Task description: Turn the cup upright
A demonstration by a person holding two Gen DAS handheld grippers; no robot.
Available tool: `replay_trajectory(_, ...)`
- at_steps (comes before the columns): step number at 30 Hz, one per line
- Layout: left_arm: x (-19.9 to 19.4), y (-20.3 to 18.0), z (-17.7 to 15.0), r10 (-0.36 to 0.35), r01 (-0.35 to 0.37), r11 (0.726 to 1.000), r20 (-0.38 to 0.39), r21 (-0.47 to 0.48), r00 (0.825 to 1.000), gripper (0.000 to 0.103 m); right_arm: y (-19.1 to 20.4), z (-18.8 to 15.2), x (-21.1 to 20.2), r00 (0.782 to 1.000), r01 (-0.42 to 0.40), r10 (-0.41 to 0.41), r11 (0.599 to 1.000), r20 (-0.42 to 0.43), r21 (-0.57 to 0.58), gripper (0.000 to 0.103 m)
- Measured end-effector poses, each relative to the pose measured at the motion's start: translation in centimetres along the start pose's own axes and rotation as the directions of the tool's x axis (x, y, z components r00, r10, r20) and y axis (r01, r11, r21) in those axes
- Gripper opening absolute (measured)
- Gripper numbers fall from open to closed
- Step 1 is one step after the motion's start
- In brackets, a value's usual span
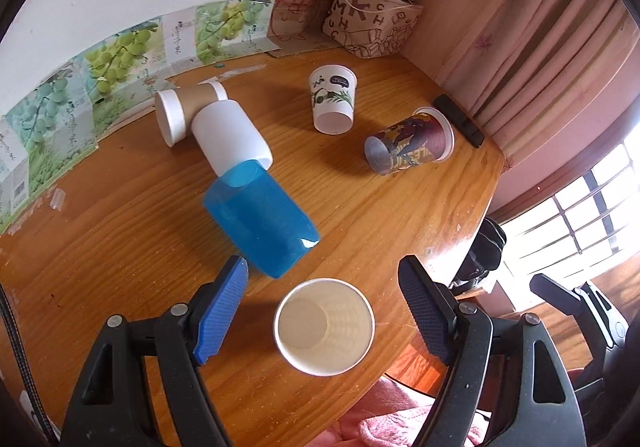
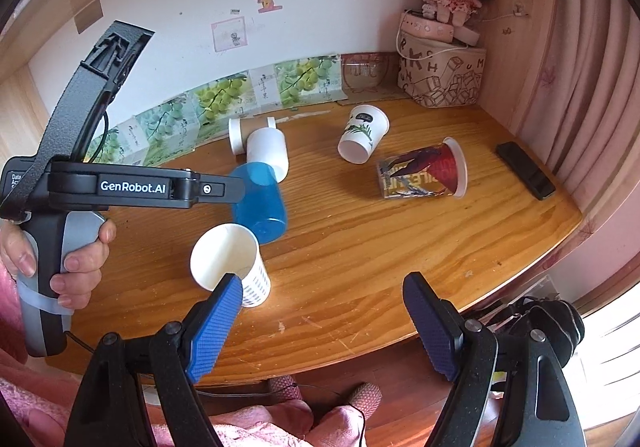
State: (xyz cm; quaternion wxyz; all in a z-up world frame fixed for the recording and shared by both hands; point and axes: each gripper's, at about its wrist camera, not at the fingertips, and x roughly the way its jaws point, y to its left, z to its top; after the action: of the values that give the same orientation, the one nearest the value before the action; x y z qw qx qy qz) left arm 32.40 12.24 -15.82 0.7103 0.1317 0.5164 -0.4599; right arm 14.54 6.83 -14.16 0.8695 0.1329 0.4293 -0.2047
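Observation:
A white paper cup (image 1: 324, 327) stands upright near the table's front edge, mouth up; it also shows in the right wrist view (image 2: 230, 265). My left gripper (image 1: 324, 311) is open above it, its fingers apart from the cup on both sides. My right gripper (image 2: 328, 323) is open and empty over the front edge, its left finger in front of the cup's side. A blue cup (image 1: 260, 223), a white cup (image 1: 230, 135), a brown tube cup (image 1: 180, 111), a panda-print cup (image 1: 332, 99) and a comic-print cup (image 1: 412, 143) lie on their sides.
The wooden table (image 1: 120, 247) has a rounded right edge. A black phone (image 1: 460, 119) lies near the curtain. A lettered box (image 1: 372, 19) with a doll sits at the back corner. Grape-print cartons (image 1: 112, 59) line the wall.

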Motion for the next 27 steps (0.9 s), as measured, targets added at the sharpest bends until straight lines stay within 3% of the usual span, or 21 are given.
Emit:
replay_trajectory(6, -2.9, 1.4, -2.0, 0.107, -0.099, 0.989, 0.067, -0.112, 0.992, 0.081, 0.5, 0.5, -0.1, 0.996, -0.083, 0.084, 0.994, 0.009, -0.074, 0.083)
replay_trajectory(12, -4.8, 0.3, -4.4, 0.218, -0.181, 0.944, 0.112, -0.276, 0.969, 0.084, -1.3, 1.0, -0.7, 0.980, -0.195, 0.198, 0.973, 0.011, -0.122, 0.083)
replay_trajectory(16, -5.9, -1.6, -6.3, 0.365, -0.291, 0.869, 0.122, -0.401, 0.923, 0.086, -3.3, 1.2, -2.2, 0.962, -0.265, 0.271, 0.955, 0.029, -0.132, 0.083)
replay_trajectory(19, -6.4, -3.3, -7.7, 0.419, -0.330, 0.826, 0.106, -0.458, 0.902, 0.087, -4.6, 1.1, -3.4, 0.959, -0.274, 0.281, 0.950, 0.029, -0.151, 0.083)
replay_trajectory(23, -7.6, -6.5, -9.2, 0.495, -0.378, 0.779, 0.121, -0.500, 0.860, 0.088, -6.5, 1.1, -5.7, 0.955, -0.286, 0.296, 0.944, 0.036, -0.161, 0.083)
replay_trajectory(27, -9.0, -9.6, -11.0, 0.538, -0.383, 0.726, 0.125, -0.571, 0.834, 0.093, -8.5, 0.8, -8.1, 0.937, -0.328, 0.342, 0.931, 0.071, -0.161, 0.083)
